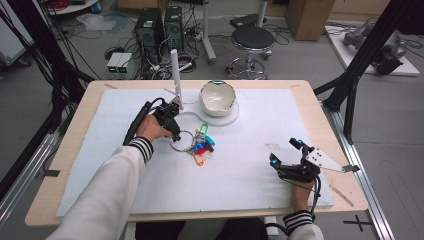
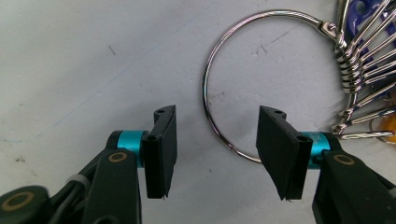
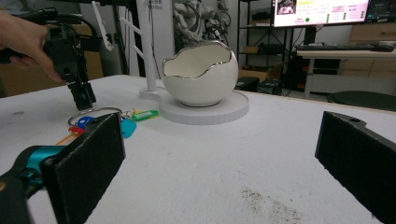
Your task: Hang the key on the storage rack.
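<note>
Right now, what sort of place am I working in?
Most likely a robotics lab or workshop. PC towers stand among loose cables on the floor behind the table, a stool stands nearby, and a monitor sits on a desk.

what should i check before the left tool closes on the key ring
1. Ring wire between the pads: ok, the key ring arc passes between the left tool pads.
2. Pads pressing the wire: not ok, gaps on both sides.
3. Ring lying flat on the white mat: ok.
4. Key tags away from the pads: ok, bunched at the ring's far side.
5. Right tool out of the way: ok, open, resting far off.
6. Eggshell bowl apart from the ring: ok.
</note>
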A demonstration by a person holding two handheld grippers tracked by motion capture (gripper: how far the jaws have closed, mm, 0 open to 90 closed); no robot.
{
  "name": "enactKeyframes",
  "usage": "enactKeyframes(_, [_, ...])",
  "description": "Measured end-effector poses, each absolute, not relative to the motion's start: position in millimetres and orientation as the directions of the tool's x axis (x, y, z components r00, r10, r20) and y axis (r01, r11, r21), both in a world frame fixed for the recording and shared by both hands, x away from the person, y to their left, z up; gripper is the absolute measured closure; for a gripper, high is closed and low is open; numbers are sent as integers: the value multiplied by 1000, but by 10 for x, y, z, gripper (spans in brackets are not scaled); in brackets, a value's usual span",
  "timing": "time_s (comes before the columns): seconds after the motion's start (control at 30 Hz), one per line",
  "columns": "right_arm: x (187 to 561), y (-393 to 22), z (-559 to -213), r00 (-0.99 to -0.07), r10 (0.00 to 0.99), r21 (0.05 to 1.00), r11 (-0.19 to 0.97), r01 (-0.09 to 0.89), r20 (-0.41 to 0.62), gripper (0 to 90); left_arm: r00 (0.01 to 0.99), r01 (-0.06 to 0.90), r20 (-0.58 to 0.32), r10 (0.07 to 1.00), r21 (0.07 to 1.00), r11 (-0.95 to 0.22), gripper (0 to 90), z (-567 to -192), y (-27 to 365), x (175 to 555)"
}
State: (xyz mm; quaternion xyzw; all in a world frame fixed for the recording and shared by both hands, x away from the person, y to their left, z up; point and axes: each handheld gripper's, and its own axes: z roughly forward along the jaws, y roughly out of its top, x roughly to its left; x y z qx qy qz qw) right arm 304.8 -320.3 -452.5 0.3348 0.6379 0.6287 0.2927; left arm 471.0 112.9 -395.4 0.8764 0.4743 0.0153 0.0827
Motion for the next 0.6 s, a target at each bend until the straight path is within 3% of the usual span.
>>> enactKeyframes(0.6, [3045,-3201,-4525,-605,795,998,-15,60,49,10,526,846,-59,848,135,-515,562,-4003,1113,4753])
